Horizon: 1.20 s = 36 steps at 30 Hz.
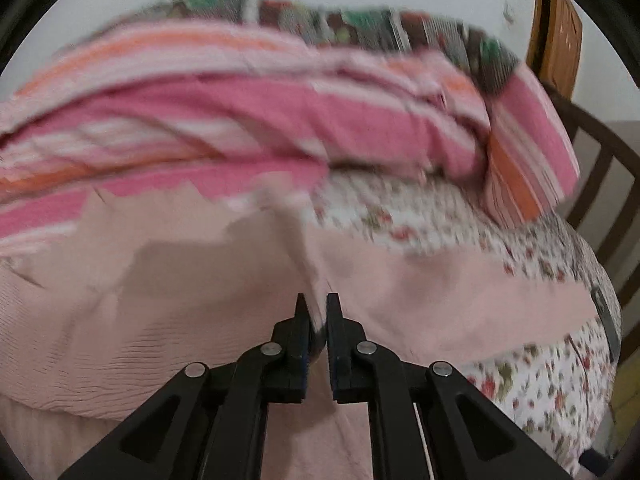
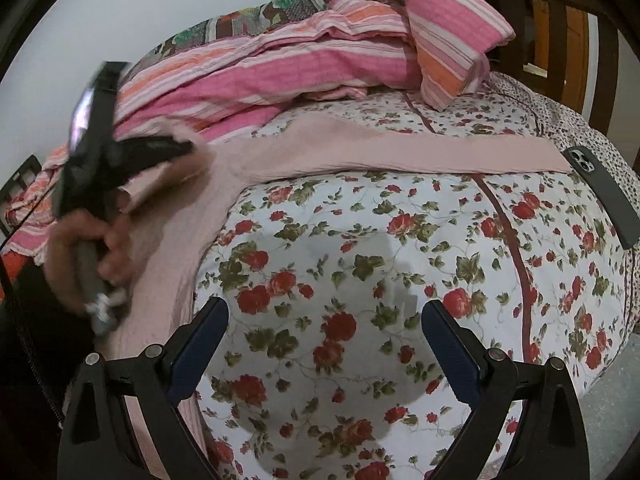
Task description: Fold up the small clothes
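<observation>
A pale pink ribbed garment lies on the floral bed sheet. My left gripper is shut on a fold of this garment and lifts it off the bed. In the right wrist view the left gripper is at the left, blurred, with the pink garment stretching from it to the right across the bed. My right gripper is open and empty above the bare floral sheet, to the right of the garment.
A pink and orange striped blanket is heaped at the back of the bed. A dark phone lies at the garment's right end. A wooden chair stands behind the bed.
</observation>
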{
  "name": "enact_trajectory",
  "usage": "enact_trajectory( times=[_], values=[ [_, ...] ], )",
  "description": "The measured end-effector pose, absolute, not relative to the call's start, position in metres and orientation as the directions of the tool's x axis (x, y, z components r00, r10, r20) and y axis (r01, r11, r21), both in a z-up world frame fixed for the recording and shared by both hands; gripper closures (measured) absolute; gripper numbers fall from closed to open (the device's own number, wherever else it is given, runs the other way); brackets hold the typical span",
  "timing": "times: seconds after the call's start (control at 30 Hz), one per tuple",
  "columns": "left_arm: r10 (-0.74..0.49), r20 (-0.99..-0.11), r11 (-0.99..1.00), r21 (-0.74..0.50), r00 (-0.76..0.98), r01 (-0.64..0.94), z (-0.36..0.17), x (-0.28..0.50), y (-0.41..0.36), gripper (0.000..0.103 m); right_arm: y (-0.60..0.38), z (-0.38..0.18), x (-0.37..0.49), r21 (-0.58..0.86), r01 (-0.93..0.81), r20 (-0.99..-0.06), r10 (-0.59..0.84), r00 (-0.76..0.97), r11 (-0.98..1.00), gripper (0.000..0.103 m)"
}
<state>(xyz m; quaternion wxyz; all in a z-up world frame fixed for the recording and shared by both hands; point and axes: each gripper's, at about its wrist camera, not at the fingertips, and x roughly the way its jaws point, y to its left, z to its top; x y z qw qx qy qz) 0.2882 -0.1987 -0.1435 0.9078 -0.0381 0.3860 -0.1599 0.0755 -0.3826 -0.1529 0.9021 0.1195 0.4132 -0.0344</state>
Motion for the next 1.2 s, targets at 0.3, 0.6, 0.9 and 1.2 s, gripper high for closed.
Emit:
enact_trajectory(
  times=[0.3,0.6,0.9,1.2],
  values=[
    [-0.314,-0.625,0.949,-0.192,0.715,0.249,-0.113,0.265,-0.119,0.025,-0.353,-0.145,0.120,0.167,0.097,-0.729,0.057,0.682,0.981,0.007],
    [-0.040,-0.690,0.977,-0.180,0.723,-0.118,-0.139,0.258,0.055,0.035,-0.323,-0.147,0.195,0.151,0.045,-0.701,0.075,0.709,0.988,0.036],
    [-0.194,-0.727,0.922,-0.364,0.659,-0.130,-0.181,0.289,0.089,0.085,-0.306,-0.172,0.224,0.174,0.064,-0.744,0.089,0.662,0.983,0.041],
    [-0.191,-0.707,0.912,-0.385,0.681,-0.144,-0.179,0.286,0.114,0.090,-0.311,-0.167,0.243,0.154,0.096,-0.731,0.048,0.680,0.983,0.041]
  ],
)
